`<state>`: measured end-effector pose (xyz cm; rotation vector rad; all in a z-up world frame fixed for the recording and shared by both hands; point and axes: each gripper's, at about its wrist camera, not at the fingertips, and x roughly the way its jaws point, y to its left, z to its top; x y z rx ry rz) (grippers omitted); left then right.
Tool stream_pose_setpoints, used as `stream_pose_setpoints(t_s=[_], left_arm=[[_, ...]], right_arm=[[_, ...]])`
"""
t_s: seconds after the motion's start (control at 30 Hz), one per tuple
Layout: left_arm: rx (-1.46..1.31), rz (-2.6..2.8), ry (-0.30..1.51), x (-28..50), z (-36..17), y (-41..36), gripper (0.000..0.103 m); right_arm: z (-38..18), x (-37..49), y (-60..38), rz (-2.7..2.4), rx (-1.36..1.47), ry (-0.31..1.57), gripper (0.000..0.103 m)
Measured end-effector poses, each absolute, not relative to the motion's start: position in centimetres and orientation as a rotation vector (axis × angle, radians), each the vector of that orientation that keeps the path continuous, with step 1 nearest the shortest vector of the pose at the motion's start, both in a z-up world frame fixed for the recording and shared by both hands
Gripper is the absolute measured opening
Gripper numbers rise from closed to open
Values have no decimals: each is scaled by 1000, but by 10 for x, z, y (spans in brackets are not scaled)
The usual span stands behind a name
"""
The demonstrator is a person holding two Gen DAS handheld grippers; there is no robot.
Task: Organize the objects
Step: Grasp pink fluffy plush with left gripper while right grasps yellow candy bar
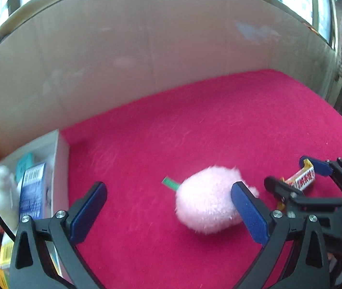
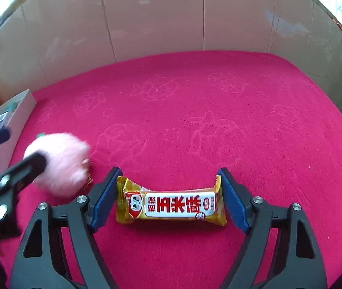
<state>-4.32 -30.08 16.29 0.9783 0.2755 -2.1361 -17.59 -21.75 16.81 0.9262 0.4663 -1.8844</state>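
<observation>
A bright magenta fleece cloth (image 2: 219,110) with faint embossed flower outlines covers the whole work surface, and a tall beige cardboard wall (image 1: 132,55) curves around its far side. At the left edge of the cloth stands a white open-topped storage box (image 1: 61,168), holding a blue-and-white printed carton (image 1: 32,190) upright against its inner wall, with a white plush toy (image 1: 0,192) beside it; other packets in there are too blurred to name.

The left gripper (image 1: 168,213), black-framed with blue pads, is spread wide over the cloth. A fluffy pale pink plush ball (image 1: 204,200) with a small green tag (image 1: 171,183) lies on the cloth toward the right-hand finger, whose blue pad (image 1: 249,215) overlaps its edge; the other pad stands well apart from it, so nothing is gripped. The ball is motion-blurred in both views.

The right gripper (image 2: 168,198) is open to about the length of a gold-wrapped snack bar with red characters on a white label (image 2: 171,203), which lies flat on the cloth crosswise between the fingers. The crimped ends of the wrapper are touching or just short of the blue pads (image 2: 104,198); I cannot tell whether they press on it. The bar lies just beside the pink ball, to its right.
</observation>
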Motion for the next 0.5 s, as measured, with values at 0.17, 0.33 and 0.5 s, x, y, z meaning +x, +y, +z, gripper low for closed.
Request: stream_pose_setpoints(t_s=[0.17, 0.33, 0.5], left_arm=[[964, -2125, 268, -49, 167, -301, 103], [986, -2129, 297, -49, 163, -307, 103], [1005, -2185, 357, -54, 153, -325, 103]], right_arm=[[168, -185, -210, -1868, 948, 412, 73], [168, -179, -210, -1843, 942, 451, 84], [166, -162, -191, -1757, 879, 564, 85]])
